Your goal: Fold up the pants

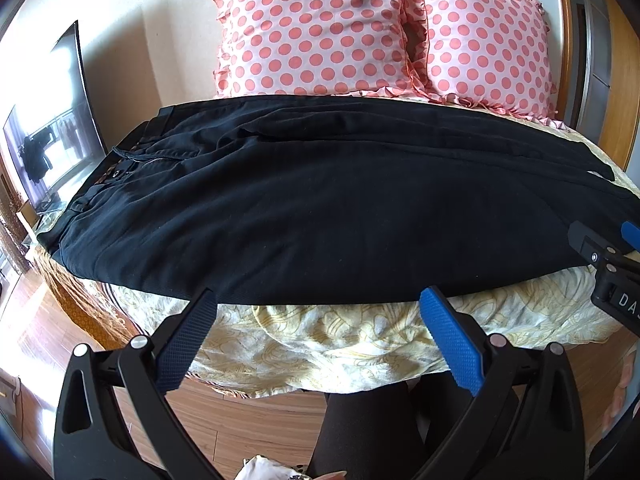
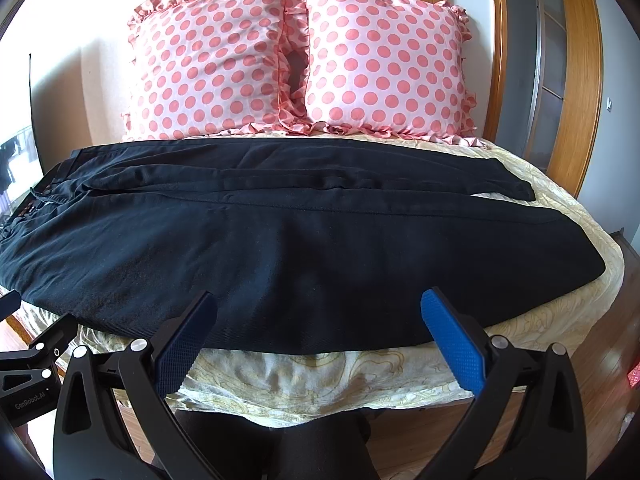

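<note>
The black pants (image 1: 304, 208) are spread flat across the bed (image 1: 360, 332), waistband to the left and leg ends to the right, just in front of two dotted pillows (image 2: 296, 60). The left gripper (image 1: 320, 320) is held with its fingers wide apart at the near edge of the pants, nothing between them. The right gripper (image 2: 320, 324) is likewise spread apart over the near hem, gripping nothing.

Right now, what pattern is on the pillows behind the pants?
Pink with coral-red polka dots and ruffled edges on both pillows; the right wrist view shows them best.
</note>
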Demonstrator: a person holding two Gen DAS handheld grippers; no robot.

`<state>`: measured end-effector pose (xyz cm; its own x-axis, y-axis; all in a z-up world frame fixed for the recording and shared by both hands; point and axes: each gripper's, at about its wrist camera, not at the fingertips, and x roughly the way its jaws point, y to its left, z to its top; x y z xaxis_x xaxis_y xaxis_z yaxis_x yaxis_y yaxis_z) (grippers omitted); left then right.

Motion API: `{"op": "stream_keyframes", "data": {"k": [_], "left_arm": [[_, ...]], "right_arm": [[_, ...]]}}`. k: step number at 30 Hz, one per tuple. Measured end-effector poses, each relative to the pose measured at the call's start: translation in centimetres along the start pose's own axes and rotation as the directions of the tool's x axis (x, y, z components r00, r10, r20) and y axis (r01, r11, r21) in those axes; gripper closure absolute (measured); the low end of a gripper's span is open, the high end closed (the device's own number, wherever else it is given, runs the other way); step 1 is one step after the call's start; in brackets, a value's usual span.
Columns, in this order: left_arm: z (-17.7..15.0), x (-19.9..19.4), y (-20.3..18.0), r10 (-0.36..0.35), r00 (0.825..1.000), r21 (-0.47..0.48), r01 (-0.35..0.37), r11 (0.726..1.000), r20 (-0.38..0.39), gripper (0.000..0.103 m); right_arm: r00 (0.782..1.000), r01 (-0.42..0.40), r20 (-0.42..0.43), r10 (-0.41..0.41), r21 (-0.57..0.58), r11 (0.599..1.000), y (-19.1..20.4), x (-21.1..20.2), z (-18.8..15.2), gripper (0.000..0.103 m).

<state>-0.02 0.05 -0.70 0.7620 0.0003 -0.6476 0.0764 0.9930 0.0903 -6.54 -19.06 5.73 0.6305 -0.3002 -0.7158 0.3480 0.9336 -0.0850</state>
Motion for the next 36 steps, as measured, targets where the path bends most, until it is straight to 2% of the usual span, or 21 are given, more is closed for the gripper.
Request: {"op": "stream_keyframes", "data": {"k": [36], "left_arm": [[0.04,0.11,0.15,-0.002,1.000,0.001,0.002,1.000,-0.003,0.002]], "right_arm": [[1.000,-0.003,-0.006,0.003,0.007,1.000,-0.07,0.43,0.03,0.001]]}}
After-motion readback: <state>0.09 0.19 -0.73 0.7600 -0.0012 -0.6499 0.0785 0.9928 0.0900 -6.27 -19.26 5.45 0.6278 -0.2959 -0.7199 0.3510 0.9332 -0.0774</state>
